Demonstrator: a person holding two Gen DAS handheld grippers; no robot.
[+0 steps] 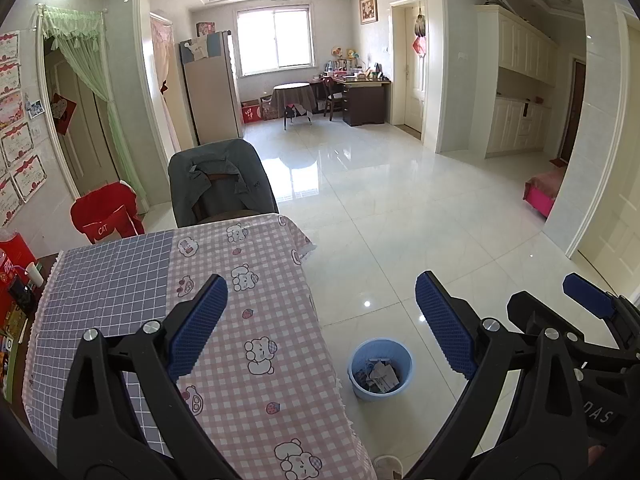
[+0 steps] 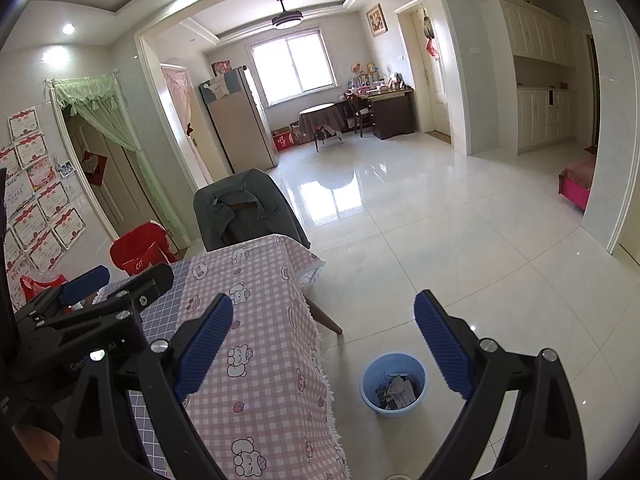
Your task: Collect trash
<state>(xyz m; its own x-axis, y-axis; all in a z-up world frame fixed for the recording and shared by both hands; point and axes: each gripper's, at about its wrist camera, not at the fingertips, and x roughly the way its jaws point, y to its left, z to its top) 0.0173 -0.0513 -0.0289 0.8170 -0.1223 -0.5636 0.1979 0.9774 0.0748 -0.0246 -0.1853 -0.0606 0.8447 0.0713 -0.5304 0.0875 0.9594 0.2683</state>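
Note:
A light blue trash bin [image 1: 380,368] stands on the white floor to the right of the table and holds crumpled paper scraps [image 1: 382,376]. It also shows in the right wrist view [image 2: 394,386]. My left gripper [image 1: 320,320] is open and empty, held above the table's right edge and the bin. My right gripper [image 2: 324,344] is open and empty, also above the bin. The right gripper shows at the right in the left wrist view [image 1: 588,296], and the left gripper shows at the left in the right wrist view [image 2: 86,282].
A table with a pink and blue checked cloth [image 1: 248,320] fills the lower left. A chair draped with a grey jacket [image 1: 218,184] stands at its far end. Red bags [image 1: 106,216] sit by the left wall. Boxes and clutter [image 1: 16,292] lie at the table's left edge.

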